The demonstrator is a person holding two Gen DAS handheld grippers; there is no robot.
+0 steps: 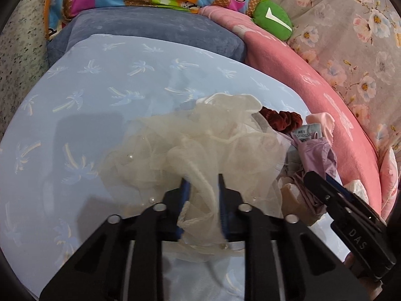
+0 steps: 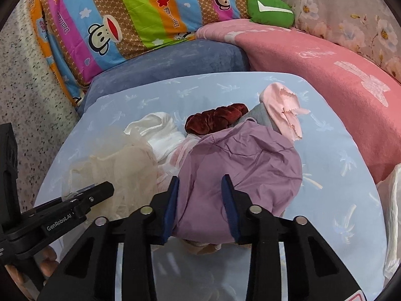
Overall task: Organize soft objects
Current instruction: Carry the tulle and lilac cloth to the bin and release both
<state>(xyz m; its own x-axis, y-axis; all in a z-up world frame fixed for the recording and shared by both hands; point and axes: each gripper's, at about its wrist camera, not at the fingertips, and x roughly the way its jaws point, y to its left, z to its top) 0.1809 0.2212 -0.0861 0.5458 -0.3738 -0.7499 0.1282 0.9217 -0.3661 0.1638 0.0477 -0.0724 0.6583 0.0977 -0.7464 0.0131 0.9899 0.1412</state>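
Observation:
A heap of soft things lies on a light blue palm-print pillow (image 2: 338,175). My left gripper (image 1: 204,188) is shut on a cream mesh cloth (image 1: 200,138), which bunches between its blue pads. In the right wrist view that cloth (image 2: 120,165) lies at the left of the heap. My right gripper (image 2: 200,190) is shut on a lilac cloth (image 2: 238,163), which fills the gap between its pads. Behind it lie a dark red velvet scrunchie (image 2: 215,120), a white knit cloth (image 2: 160,130), a grey cloth (image 2: 258,115) and a pale pink cloth (image 2: 283,110).
A blue-grey cushion (image 2: 175,60) sits behind the pillow and a pink blanket (image 2: 325,70) wraps its right side. A striped monkey-print quilt (image 2: 125,12), a green plush (image 2: 270,10) and floral fabric (image 2: 351,12) stand at the back. A white bundle (image 2: 393,213) is at the right edge.

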